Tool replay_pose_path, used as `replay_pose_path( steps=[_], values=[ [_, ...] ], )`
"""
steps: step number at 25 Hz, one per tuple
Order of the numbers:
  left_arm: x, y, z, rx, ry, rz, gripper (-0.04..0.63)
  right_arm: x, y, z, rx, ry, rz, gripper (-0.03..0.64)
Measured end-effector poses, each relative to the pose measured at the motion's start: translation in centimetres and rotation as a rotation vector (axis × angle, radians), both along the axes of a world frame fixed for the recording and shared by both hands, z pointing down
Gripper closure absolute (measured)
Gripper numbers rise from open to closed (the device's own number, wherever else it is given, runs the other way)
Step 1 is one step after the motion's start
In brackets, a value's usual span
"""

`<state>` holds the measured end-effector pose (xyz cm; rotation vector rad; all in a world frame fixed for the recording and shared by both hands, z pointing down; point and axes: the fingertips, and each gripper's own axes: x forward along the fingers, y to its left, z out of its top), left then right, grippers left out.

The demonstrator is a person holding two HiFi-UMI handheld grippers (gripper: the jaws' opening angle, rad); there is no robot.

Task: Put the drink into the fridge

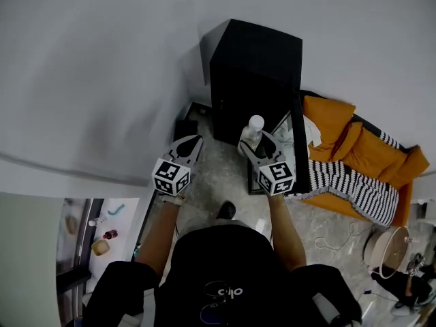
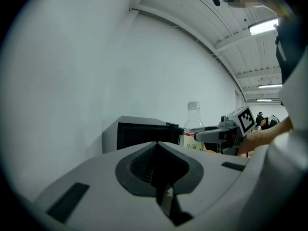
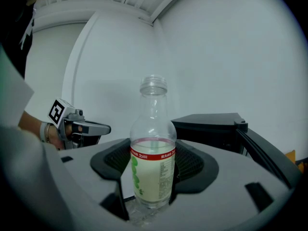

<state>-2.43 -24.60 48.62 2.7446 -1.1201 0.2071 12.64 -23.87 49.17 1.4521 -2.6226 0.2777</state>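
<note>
Drink bottle [image 1: 253, 131] stands upright in the right gripper [image 1: 261, 150] in the head view, just in front of the black mini fridge [image 1: 255, 67], whose door [image 1: 297, 148] hangs open at the right. In the left gripper view, the left gripper [image 2: 156, 144] is closed and empty, off to the bottle's left. In the right gripper view, wide-set jaws clamp the bottle at its label; the fridge lies ahead, slightly right.
</note>
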Motion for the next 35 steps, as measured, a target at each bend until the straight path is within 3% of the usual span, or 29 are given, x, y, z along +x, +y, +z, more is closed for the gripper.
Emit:
replay_pose_path(
  steps=[9, 19, 25, 29, 35],
  values=[
    [-0.2, -1.2, -0.2, 0.009, 0.011, 0.014, 0.589, -0.5, -1.1, 0.2, -0.001, 0.013, 0.009, 0.325],
    [0.0, -6.4, 0.1, 0.023, -0.009, 0.13, 0.589, -0.9, -5.6, 1.6, -0.005, 0.016, 0.105, 0.325],
    [0.1, -9.8, 2.4, -0.005, -0.002, 0.194, 0.589, -1.5, -9.6, 3.7, 0.0, 0.034, 0.148, 0.325],
    [0.2, -11.2, 4.1, 0.021, 0.007, 0.206, 0.589, -1.2, -11.9, 6.0, -0.006, 0.042, 0.175, 0.325],
    [0.6, -13.3, 8.0, -0.006, 0.019, 0.22, 0.589, 0.2, -14.8, 10.3, -0.01, 0.028, 0.258, 0.325]
  ],
)
